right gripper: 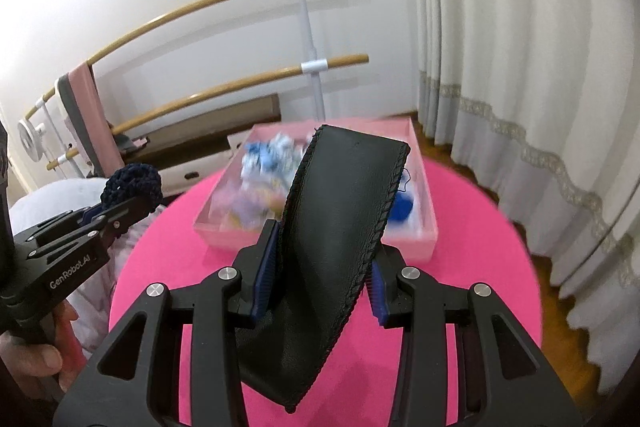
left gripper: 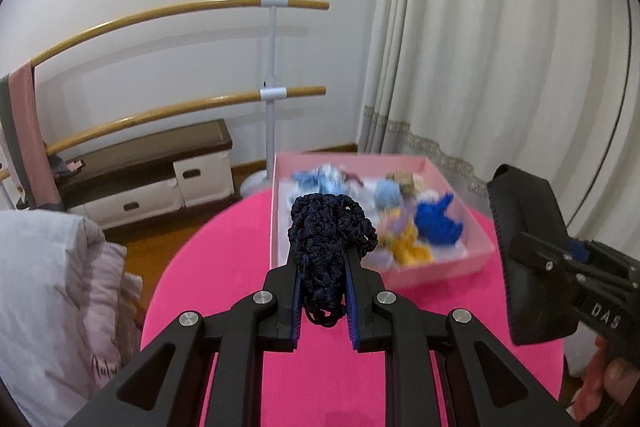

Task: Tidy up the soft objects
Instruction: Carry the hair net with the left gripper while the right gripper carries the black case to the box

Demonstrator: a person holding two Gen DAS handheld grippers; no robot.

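Pink worktop (left gripper: 240,267) spreads under both grippers: left gripper (left gripper: 323,291) pinches a navy crocheted bundle (left gripper: 324,239), right gripper (right gripper: 320,267) clamps a black leather pouch (right gripper: 336,227). Ahead sits a pink box (left gripper: 440,271) of soft toys; beyond, wooden barres (left gripper: 160,15), curtains (left gripper: 480,47).

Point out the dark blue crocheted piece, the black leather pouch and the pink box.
Dark blue crocheted piece (left gripper: 326,247): left wrist view, its bunched middle.
Black leather pouch (right gripper: 340,211): right wrist view, its flat face.
Pink box (left gripper: 436,273): left wrist view, its near wall.
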